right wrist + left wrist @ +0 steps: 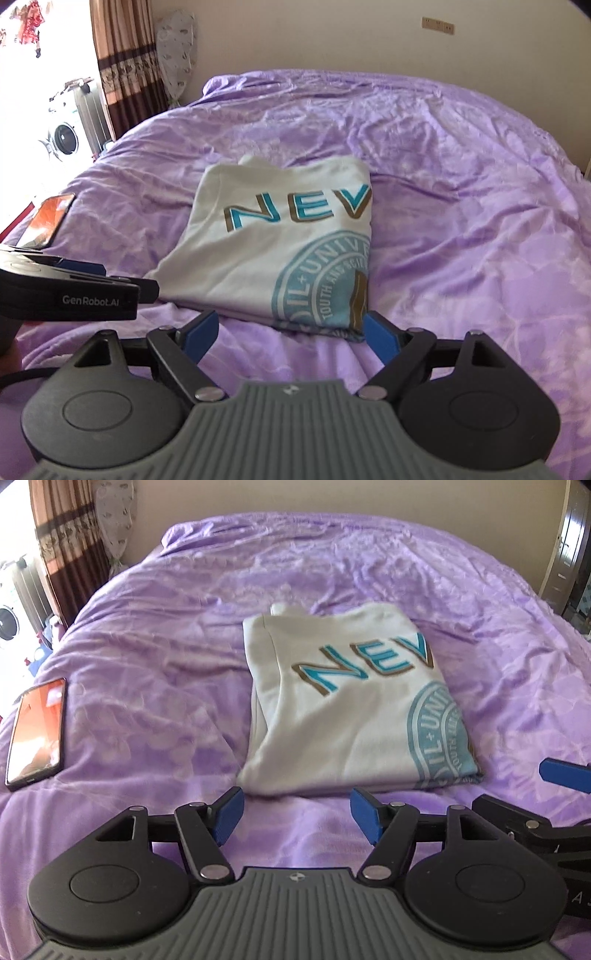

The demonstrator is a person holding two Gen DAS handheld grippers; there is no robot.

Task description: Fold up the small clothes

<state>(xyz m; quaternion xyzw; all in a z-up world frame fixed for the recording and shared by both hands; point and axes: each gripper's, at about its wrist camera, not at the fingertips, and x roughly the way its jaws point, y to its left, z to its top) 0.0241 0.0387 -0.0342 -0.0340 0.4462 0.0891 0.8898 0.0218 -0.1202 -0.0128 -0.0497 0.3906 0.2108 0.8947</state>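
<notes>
A white T-shirt [343, 709] with teal "NEV" letters and a round teal seal lies folded into a compact rectangle on the purple bedspread [166, 635]. In the left wrist view my left gripper [295, 812] hovers just short of the shirt's near edge, its blue pads wide apart with nothing between them. The same shirt [273, 236] shows in the right wrist view, where my right gripper [291, 336] stands open over the near right corner of the fold, not pressing it. The left gripper's body [74, 291] shows at that view's left edge.
A phone [37, 731] with a lit orange screen lies on the bedspread to the left, near the bed's edge. Curtains [125, 62] and a bright window stand beyond the bed's far left corner. A wall runs behind the bed.
</notes>
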